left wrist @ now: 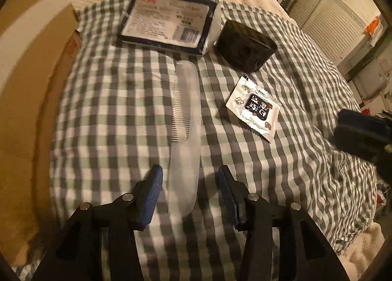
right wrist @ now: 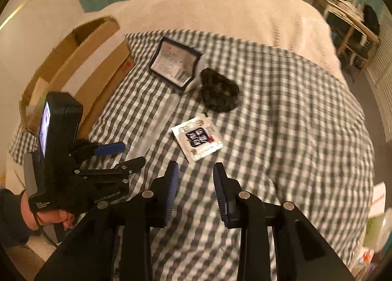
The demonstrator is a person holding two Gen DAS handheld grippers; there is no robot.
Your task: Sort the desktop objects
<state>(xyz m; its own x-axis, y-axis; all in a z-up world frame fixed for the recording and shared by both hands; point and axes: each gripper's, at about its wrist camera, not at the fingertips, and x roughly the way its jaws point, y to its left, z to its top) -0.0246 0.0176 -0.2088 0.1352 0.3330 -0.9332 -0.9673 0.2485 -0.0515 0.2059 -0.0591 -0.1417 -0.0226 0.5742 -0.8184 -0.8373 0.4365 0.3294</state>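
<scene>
A translucent white comb (left wrist: 184, 134) lies on the checked cloth (left wrist: 110, 114), its handle end between the fingers of my open left gripper (left wrist: 189, 178), which does not touch it. A white sachet (left wrist: 253, 107) lies to the right. A dark-framed tissue pack (left wrist: 169, 19) and a black box (left wrist: 246, 46) lie farther back. In the right wrist view my right gripper (right wrist: 194, 170) is open and empty above the cloth, just short of the sachet (right wrist: 197, 137). The left gripper (right wrist: 122, 156) shows at the left, near the faint comb (right wrist: 156, 122).
An open cardboard box (right wrist: 80, 65) stands at the left edge of the cloth and also shows in the left wrist view (left wrist: 31, 99). A cream blanket (right wrist: 220, 14) covers the far part. Furniture and shelves (right wrist: 350, 11) stand at the back right.
</scene>
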